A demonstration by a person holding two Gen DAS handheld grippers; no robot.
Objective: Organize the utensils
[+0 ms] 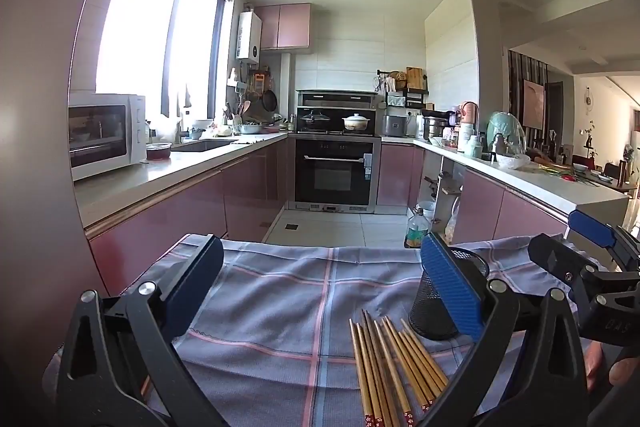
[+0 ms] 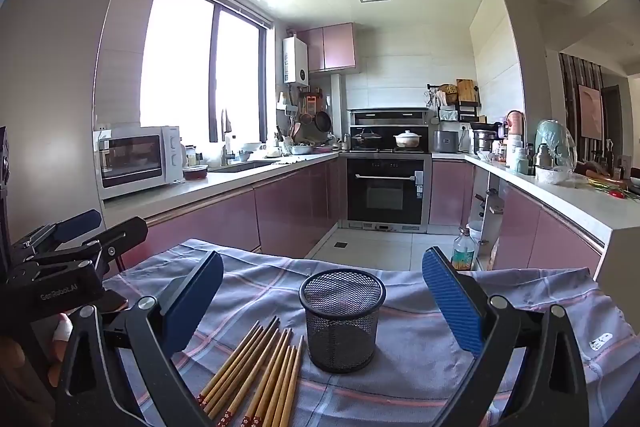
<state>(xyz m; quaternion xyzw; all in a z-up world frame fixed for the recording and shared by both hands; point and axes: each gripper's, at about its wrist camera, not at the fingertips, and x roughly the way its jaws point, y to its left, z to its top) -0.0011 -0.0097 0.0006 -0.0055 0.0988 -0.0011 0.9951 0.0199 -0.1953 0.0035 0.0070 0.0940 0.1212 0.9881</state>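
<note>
Bundle of brown bamboo chopsticks with red patterned ends (image 2: 256, 375) lies flat on the desk, fanned loosely, tips pointing toward the far edge. Just beside it to the right, apart from it, stands a black wire-mesh cylindrical holder (image 2: 342, 319), upright; its inside looks empty from the right wrist view. Both sit on a grey-blue checked cloth with pink stripes (image 2: 420, 379) covering the desk.

Right gripper (image 2: 322, 303): jaws wide apart, nothing between the pads; holder and chopsticks show between the two fingers, ahead of them. Left gripper (image 1: 320, 287): jaws also wide apart, clamping nothing; chopsticks (image 1: 394, 371) sit low right in its view, and its right blue finger partly hides the holder (image 1: 430, 311). Each gripper shows at the edge of the other's view, side by side; fingers of a person's hand (image 2: 60, 335) are visible behind the left one.

Beyond the desk: tiled floor, plastic bottle with yellow label (image 2: 463, 251) on it, pink cabinets, white microwave (image 2: 138, 159) on the left counter, black built-in oven (image 2: 386, 189) at the far wall, cluttered counter on the right. Nothing lies between jaws and chopsticks.
</note>
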